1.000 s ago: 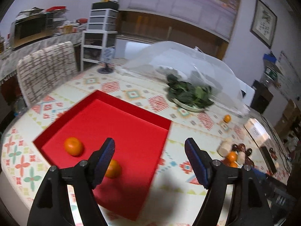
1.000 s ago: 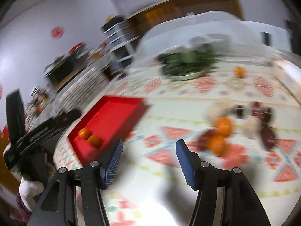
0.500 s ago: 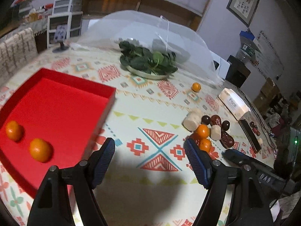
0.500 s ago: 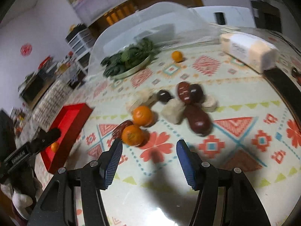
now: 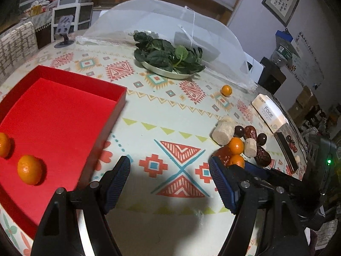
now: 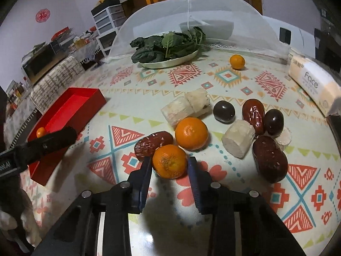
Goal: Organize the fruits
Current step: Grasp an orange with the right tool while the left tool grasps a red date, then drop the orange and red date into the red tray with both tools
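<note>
- Right claw (image 6: 169,166): low over the bench (image 6: 213,81), jaws straddling the near mandarin (image 6: 170,161). Blue pads sit at each flank of the fruit. Cannot tell whether they press it yet or only bracket it.
- Just ahead of the right claw: second mandarin (image 6: 191,133), close to the near one. Ahead-left, a red date (image 6: 152,145) lies against the near mandarin's left shoulder, right by the left pad.
- Ahead-right of the right claw: sugarcane chunk (image 6: 238,141), more dates, two dark round fruits. A lone mandarin (image 6: 237,61) sits far ahead, near the mesh food cover (image 6: 191,19).
- Red tray (image 6: 70,111) well off to the right claw's left. Left view shows two mandarins (image 5: 28,169) in it already.
- Doing the step well, as I judge it: close evenly on the fruit's widest part and no harder than holds; the skin is soft. Lift straight up first, so the date and neighbouring mandarin are not dragged, then carry left to the tray.
- Left claw (image 5: 169,182): jaws wide apart, holding nothing, hovering over bare patterned cloth, tray to its left, fruit pile ahead-right.
- Pose: both claws pitched down and forward at the bench, the right much lower than the left.
</note>
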`<state>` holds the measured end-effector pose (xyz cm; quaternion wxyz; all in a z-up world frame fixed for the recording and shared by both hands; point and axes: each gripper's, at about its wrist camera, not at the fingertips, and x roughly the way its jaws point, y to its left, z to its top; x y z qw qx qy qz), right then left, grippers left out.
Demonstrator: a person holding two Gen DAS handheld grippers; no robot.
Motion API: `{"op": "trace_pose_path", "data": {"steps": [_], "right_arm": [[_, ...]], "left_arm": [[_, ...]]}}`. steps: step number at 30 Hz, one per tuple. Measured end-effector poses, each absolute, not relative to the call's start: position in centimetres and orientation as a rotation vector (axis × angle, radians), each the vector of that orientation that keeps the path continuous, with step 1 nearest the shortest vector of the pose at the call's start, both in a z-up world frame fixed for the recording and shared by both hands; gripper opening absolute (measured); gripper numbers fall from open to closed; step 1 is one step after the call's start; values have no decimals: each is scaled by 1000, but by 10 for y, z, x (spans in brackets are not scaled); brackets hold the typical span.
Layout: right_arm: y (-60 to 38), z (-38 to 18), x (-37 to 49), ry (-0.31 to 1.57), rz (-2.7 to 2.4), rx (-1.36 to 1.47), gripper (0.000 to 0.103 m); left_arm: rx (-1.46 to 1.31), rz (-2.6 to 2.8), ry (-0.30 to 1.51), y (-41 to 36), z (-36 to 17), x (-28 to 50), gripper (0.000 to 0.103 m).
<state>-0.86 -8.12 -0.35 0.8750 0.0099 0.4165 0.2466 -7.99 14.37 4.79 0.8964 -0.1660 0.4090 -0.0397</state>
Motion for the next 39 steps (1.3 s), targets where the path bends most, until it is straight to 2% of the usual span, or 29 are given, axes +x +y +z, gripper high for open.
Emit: {"op": "trace_pose_path", "data": {"steps": [19,22,23,24,31,39], "right_arm": [[-129,1,-25,898,466,158,36],[-130,3,-27,890,469,160,36],[-130,4,-28,888,471,159,36],[-129,5,-29,886,472,158,36],[-121,12,-37,880,477,154,36],[-81,32,-45,857,556,106,36]], "left_arm": [[-75,-225,913,52,24,-32,76],[-34,-213,916,45,20,-29,54],[-33,-222,920,44,20,-28,35],[-33,-223,919,44,20,-29,27],[-131,-212,895,69,29,-42,27],[-318,-107,805,154,59,-90,27]]}}
